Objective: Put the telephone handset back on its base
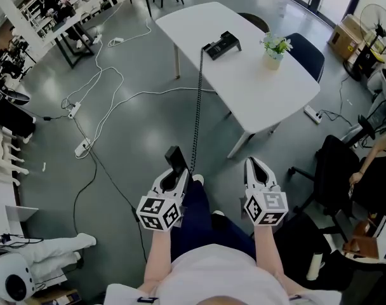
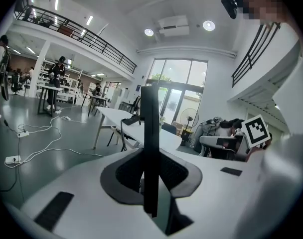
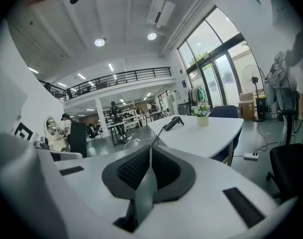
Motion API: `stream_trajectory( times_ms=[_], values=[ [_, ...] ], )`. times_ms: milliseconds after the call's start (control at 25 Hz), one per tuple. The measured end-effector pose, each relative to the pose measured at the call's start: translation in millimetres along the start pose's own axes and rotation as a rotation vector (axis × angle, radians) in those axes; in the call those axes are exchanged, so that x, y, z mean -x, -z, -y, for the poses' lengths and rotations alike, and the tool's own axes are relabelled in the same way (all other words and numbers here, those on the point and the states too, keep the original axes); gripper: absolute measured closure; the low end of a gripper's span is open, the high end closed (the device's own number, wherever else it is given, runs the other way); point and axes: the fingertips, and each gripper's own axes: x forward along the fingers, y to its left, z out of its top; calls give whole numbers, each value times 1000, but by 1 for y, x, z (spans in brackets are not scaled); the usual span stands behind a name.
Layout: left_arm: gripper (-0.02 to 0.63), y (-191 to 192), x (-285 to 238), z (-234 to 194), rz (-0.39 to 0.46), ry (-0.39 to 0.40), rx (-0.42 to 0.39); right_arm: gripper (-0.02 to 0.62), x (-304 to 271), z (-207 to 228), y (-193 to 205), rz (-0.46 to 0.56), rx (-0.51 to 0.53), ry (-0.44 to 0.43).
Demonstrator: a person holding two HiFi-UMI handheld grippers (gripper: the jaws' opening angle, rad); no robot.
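The black telephone handset [image 1: 176, 161] stands upright between the jaws of my left gripper [image 1: 174, 173], which is shut on it. In the left gripper view the handset [image 2: 149, 148] fills the middle of the jaws. Its coiled black cord [image 1: 197, 107] runs up to the black phone base [image 1: 221, 45] on the white table [image 1: 256, 88], well ahead of both grippers. My right gripper [image 1: 255, 167] hangs beside the left one, shut with nothing in it. The right gripper view shows the base [image 3: 174, 122] far off on the table [image 3: 211, 133].
A small potted plant [image 1: 275, 48] stands on the table right of the base. White cables and power strips [image 1: 82, 146] trail over the grey floor at left. Dark chairs [image 1: 336, 170] stand at right, another chair [image 1: 307, 53] behind the table, a fan [image 1: 374, 24] at far right.
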Motion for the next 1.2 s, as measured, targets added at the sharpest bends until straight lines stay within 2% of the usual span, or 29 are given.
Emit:
stream_trajectory(
  times_ms=[760,1200],
  values=[
    [522,-72,-98,-75,-34,68,-28,556,-122,10,-39,-4,-25,77],
    [522,-107,-140,-106,-37,113,-96,555,-174,0,-61,4,-2,106]
  ],
)
